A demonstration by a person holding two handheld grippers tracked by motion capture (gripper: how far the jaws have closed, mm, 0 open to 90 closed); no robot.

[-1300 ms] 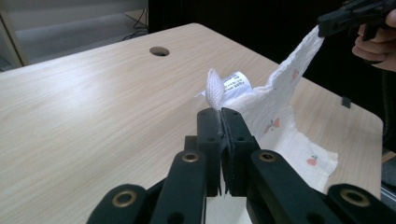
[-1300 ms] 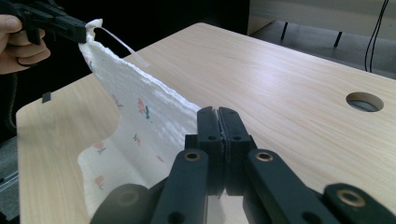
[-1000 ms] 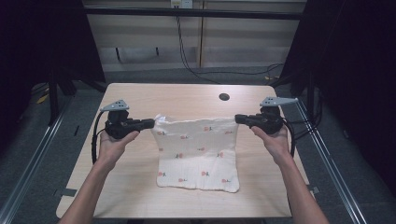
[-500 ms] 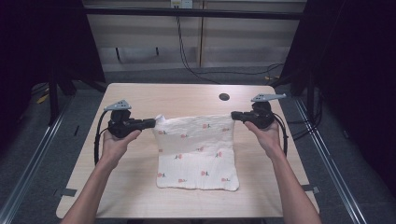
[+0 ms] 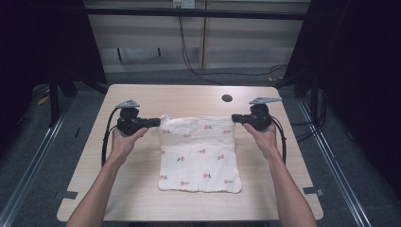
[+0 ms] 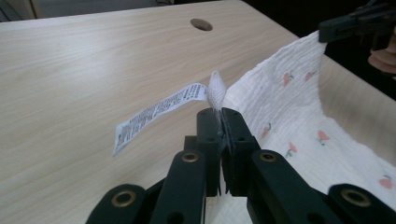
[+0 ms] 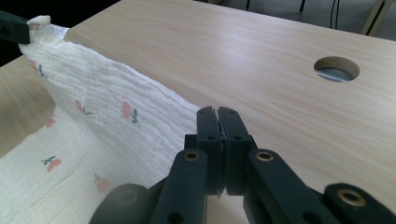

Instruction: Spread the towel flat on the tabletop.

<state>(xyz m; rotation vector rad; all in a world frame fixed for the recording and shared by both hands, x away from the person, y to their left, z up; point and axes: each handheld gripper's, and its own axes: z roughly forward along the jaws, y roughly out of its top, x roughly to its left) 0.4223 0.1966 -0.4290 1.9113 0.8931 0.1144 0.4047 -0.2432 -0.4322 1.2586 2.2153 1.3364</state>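
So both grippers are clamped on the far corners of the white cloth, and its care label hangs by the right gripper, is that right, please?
Not quite: the care label sticks out by the left gripper, as the left gripper view shows. The rest holds: both grippers, the right gripper included, are clamped on the far corners of the white cloth.

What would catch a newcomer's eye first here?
The white cloth with small red prints, spread mid-table, its far edge lifted and stretched between the two grippers. The left gripper is shut on one far corner, where a printed label sticks out; the right gripper is shut on the other. Beyond them, a round hole marks the table.
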